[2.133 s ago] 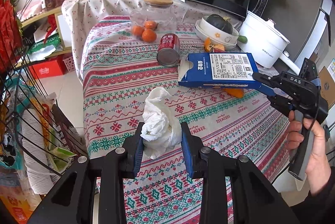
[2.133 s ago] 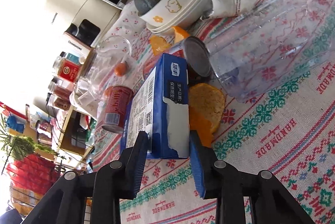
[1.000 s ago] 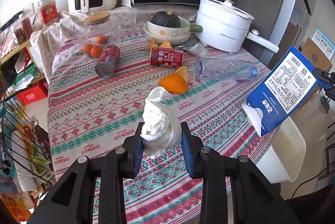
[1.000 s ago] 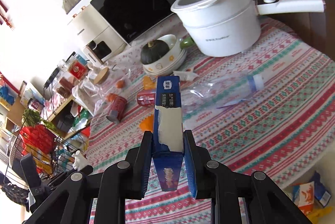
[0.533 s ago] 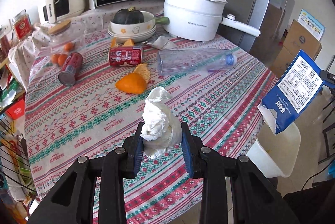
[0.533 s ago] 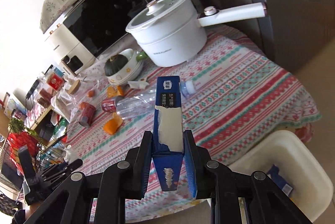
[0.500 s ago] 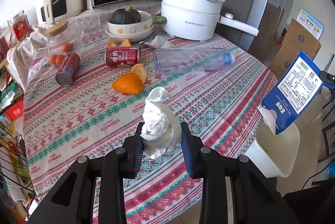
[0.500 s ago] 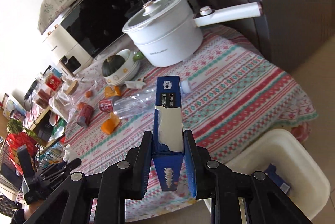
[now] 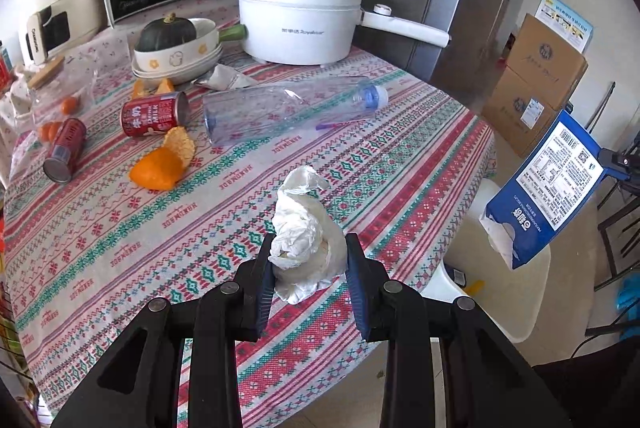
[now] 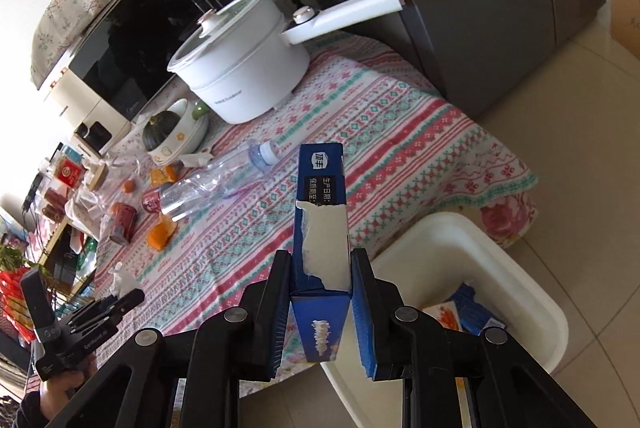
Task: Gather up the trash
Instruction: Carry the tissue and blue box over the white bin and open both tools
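Beside the patterned worktop (image 9: 420, 132) sits a white bin (image 10: 532, 292); the right tool (image 10: 320, 308), clamping the blue box (image 10: 320, 228), should centre over it before letting go, while the left tool (image 9: 308, 268) grips crumpled tissue (image 9: 304, 228).

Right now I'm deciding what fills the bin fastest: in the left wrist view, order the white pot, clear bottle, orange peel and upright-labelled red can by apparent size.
1. white pot
2. clear bottle
3. orange peel and red can: too alike to rank.
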{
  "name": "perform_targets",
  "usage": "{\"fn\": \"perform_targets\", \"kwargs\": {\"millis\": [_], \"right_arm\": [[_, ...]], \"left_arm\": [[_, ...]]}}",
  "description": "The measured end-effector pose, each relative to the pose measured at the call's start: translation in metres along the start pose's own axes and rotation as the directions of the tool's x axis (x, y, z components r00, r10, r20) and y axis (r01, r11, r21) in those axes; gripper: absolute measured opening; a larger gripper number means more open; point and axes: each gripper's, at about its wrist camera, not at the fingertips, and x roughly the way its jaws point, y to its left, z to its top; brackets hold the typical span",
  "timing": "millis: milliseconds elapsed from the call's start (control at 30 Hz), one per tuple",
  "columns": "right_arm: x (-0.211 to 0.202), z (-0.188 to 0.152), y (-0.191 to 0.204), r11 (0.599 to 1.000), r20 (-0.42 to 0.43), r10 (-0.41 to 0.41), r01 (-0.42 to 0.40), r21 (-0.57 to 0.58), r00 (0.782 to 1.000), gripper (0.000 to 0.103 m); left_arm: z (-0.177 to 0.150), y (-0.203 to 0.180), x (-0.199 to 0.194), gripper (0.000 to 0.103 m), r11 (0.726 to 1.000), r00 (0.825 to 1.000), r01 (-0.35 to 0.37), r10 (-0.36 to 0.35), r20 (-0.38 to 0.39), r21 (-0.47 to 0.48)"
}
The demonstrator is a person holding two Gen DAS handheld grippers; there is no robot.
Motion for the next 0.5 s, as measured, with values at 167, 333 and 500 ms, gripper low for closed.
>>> {"fn": "perform_targets", "kwargs": {"millis": [167, 333, 500], "right_arm": [[-0.002, -0.004, -0.013, 0.998, -0.019, -0.056, 0.056, -0.008, 0.998, 0.026], [0.006, -0.008, -0.032, 0.993, -0.069, -0.118, 0.119, 0.009, 0.991, 0.026], [0.016, -0.012, -0.044, 0.983, -0.122, -0.184, 0.184, -0.010, 0.975, 0.029]], "left_arm": [[0.002, -0.024, 0.012, 0.034, 0.999, 1.000, 0.028, -0.027, -0.014, 0.039], [0.001, -0.050, 0.022, 0.034, 0.994, 0.998, 0.058, -0.055, -0.029, 0.093], [-0.005, -0.075, 0.033, 0.034, 0.985, 0.993, 0.111, -0.104, -0.059, 0.132]]}}
